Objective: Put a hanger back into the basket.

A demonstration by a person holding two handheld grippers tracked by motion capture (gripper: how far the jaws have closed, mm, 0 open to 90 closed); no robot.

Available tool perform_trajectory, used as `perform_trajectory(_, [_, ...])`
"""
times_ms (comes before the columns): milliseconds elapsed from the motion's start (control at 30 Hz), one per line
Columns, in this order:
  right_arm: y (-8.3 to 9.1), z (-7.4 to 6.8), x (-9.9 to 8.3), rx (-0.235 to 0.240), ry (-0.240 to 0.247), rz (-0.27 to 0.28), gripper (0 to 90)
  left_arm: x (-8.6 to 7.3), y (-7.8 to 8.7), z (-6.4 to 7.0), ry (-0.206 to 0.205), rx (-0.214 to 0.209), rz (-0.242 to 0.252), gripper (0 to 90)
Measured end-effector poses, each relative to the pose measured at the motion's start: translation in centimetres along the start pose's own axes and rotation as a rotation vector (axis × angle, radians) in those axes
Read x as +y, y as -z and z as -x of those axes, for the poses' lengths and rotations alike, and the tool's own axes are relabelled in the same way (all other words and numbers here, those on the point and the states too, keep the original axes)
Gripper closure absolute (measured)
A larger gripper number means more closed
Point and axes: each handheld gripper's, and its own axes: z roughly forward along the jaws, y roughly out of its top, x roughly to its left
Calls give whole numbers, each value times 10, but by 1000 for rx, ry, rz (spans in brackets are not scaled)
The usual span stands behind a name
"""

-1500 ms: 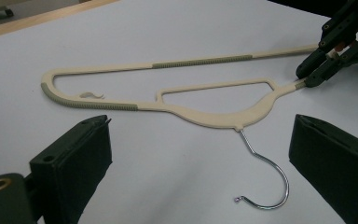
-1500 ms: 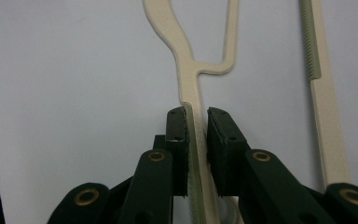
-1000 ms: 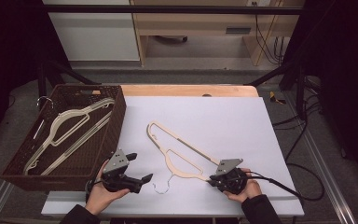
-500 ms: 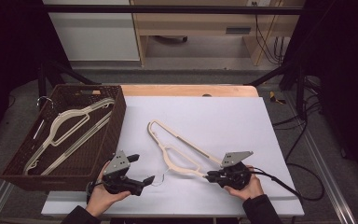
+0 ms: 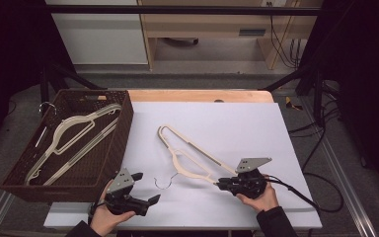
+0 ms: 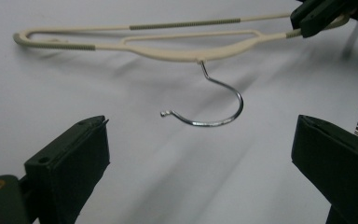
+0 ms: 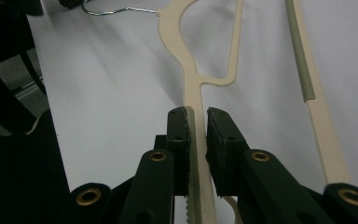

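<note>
1. Now the cream hanger (image 5: 190,153) lies on the white bench (image 5: 256,123), its long axis running diagonally from the far left toward the near right, its wire hook (image 5: 164,182) curling toward the near edge.
2. Right gripper (image 5: 225,184): its jaws are closed on the hanger's near end, seen clamped in the right gripper view (image 7: 196,126).
3. Left gripper (image 5: 145,188): jaws spread wide, holding nothing, just near-left of the hook (image 6: 209,100).
4. Count: one hanger on the bench, two more in the brown basket (image 5: 15,177) at the left.
5. Since a second ago the hanger has shifted slightly rightward with the right gripper.
</note>
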Motion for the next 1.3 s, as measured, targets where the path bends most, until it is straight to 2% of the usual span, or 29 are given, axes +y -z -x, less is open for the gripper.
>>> perform_trajectory(133, [1,0,1,12,-22,16,794,-5,-19,4,3,-13,-38,50])
perform_trajectory(233, [1,0,1,15,-24,25,794,-6,-32,5,-6,8,-37,82])
perform_trajectory(467, [3,-1,2,25,-35,43,794,3,-49,4,35,-14,76,210])
perform_trajectory(567, [3,-1,2,26,-36,50,794,9,-53,3,58,-25,134,310])
perform_trajectory(633, [4,-1,2,29,-33,54,794,11,-55,2,66,-19,161,385])
perform_trajectory(767, [4,-1,2,32,-34,60,794,13,-58,0,85,-16,197,546])
perform_trajectory(900, [3,-1,2,31,-32,65,793,14,-60,1,80,-26,218,651])
perform_trajectory(967, [3,-1,2,33,-31,68,793,15,-60,1,85,-33,237,694])
perform_trajectory(1067, [2,-1,2,41,-28,71,793,16,-60,1,78,-28,242,718])
perform_trajectory(1300, [-2,-2,1,57,-31,67,791,22,-60,3,74,22,237,750])
